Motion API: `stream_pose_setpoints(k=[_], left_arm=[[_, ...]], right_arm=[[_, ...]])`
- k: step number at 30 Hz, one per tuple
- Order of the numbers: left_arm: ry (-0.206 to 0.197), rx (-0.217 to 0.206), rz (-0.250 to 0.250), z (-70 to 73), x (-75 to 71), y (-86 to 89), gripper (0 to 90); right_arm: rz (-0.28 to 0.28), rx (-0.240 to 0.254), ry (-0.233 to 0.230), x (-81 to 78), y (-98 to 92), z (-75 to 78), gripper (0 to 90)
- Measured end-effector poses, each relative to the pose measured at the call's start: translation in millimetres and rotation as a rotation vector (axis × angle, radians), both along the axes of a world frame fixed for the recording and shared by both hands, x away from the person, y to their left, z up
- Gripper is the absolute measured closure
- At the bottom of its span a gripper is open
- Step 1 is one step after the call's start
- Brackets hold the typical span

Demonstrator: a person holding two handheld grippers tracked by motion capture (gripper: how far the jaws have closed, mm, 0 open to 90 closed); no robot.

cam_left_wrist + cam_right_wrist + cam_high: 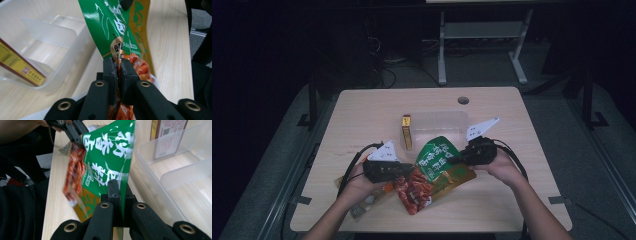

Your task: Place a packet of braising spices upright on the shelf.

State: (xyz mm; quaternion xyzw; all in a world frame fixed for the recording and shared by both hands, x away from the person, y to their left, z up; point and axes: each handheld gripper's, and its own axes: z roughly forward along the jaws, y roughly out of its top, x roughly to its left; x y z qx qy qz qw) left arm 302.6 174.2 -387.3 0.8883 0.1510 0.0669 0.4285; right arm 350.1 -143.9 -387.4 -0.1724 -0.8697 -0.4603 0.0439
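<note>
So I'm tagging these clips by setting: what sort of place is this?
Probably a lab or recording workspace, not a home: a bare wooden table in a dark room, metal frame legs and loose cables on the floor behind it.

Dim room, grey floor [562, 150], pale wooden table [362, 110], metal frame [482, 30] behind.
</note>
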Motion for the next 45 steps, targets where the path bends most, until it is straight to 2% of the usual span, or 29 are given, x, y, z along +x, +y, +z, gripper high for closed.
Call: stream_pose_setpoints(k=[3,7,10,13,16,20,23,26,30,33,38,42,45], left_arm=[[0.017,-0.012,-0.012,-0.7,0.8,0.0,81.3],[0.031,-0.016,-0.016,-2.3,0.9,-0.3,73.9],[0.047,-0.048,-0.007,-2.1,2.4,2.7,66.3],[0.058,-0.058,-0.010,-1.4,3.3,5.3,55.8],[0.054,-0.065,-0.002,-0.5,0.5,7.3,46.9],[0.034,-0.081,0.019,1.7,-5.5,16.6,40.3],[0.029,-0.101,0.039,1.6,-10.0,27.2,38.8],[0.019,-0.102,0.069,-1.3,-14.0,42.0,37.5],[0.020,-0.127,0.131,-5.7,-15.6,62.3,34.4],[0.023,-0.156,0.171,-7.4,-17.2,76.1,31.5],[0.027,-0.140,0.216,-15.7,-20.8,93.2,28.9],[0.039,-0.129,0.246,-22.1,-20.8,101.7,28.5],[0.032,-0.131,0.259,-24.6,-16.7,104.4,28.3]], right_arm=[[0.007,0.002,-0.009,-1.2,-2.3,2.2,90.0],[0.018,0.009,-0.019,-3.4,-5.8,5.3,90.0],[0.019,0.007,-0.013,-4.8,-8.4,5.9,90.0],[0.019,0.017,-0.021,-5.4,-12.4,7.4,90.0],[0.012,0.047,-0.029,-7.1,-17.5,12.6,90.0],[-0.003,0.075,-0.034,-8.2,-24.9,17.3,90.0],[-0.003,0.087,-0.049,-12.1,-28.9,25.6,90.0],[-0.006,0.104,-0.072,-16.6,-32.7,35.4,90.0],[-0.021,0.134,-0.099,-20.8,-38.0,47.8,90.0],[-0.039,0.136,-0.124,-22.5,-41.7,56.8,90.0],[-0.076,0.146,-0.155,-22.5,-48.7,69.8,90.0],[-0.130,0.153,-0.169,-20.0,-55.3,81.5,90.0],[-0.175,0.147,-0.185,-18.0,-58.2,91.4,90.0]])
